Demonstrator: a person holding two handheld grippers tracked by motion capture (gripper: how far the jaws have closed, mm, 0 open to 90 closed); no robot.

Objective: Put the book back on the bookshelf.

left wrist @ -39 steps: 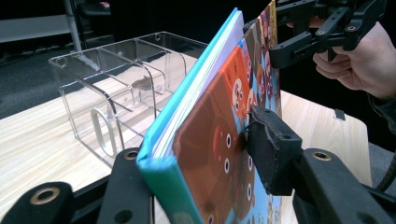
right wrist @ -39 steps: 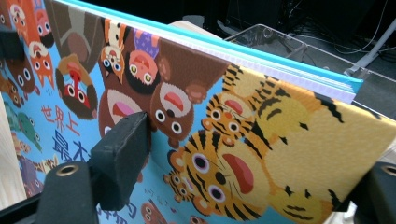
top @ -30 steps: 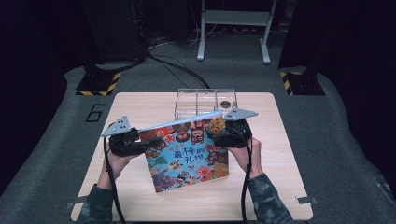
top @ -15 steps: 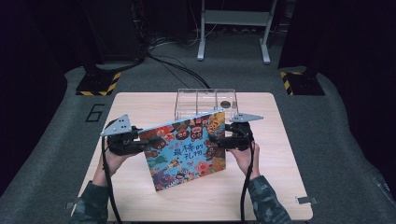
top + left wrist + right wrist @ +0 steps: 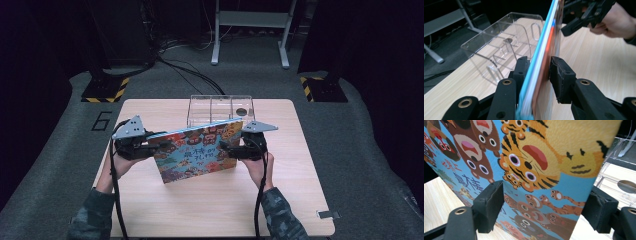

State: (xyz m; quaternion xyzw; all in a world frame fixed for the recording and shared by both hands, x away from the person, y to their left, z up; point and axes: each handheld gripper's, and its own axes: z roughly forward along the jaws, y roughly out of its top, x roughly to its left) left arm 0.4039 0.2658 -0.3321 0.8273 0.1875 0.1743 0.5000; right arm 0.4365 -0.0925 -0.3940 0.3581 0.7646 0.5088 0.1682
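A colourful picture book [image 5: 197, 152] with cartoon animals on its cover stands tilted on edge over the wooden table [image 5: 210, 210]. My left gripper [image 5: 157, 147] is shut on the book's left edge; in the left gripper view [image 5: 537, 72] both pads press the covers and pages [image 5: 549, 45]. My right gripper [image 5: 225, 149] sits at the book's right side, jaws apart. In the right gripper view [image 5: 544, 207] the tiger cover [image 5: 536, 157] faces the gripper: one pad stands in front of the cover, the other just past its right edge. The left gripper view also shows the right gripper [image 5: 579, 17], close to the cover.
A clear plastic divided box [image 5: 220, 107] stands just behind the book, with a small dark round thing [image 5: 241, 111] in one compartment. Bare tabletop lies in front of the book and to both sides. Stands and cables are on the floor beyond the table.
The book has tipped up steeper, its near edge drawn up toward the box. My left gripper has risen with it, and my right gripper has sunk a little.
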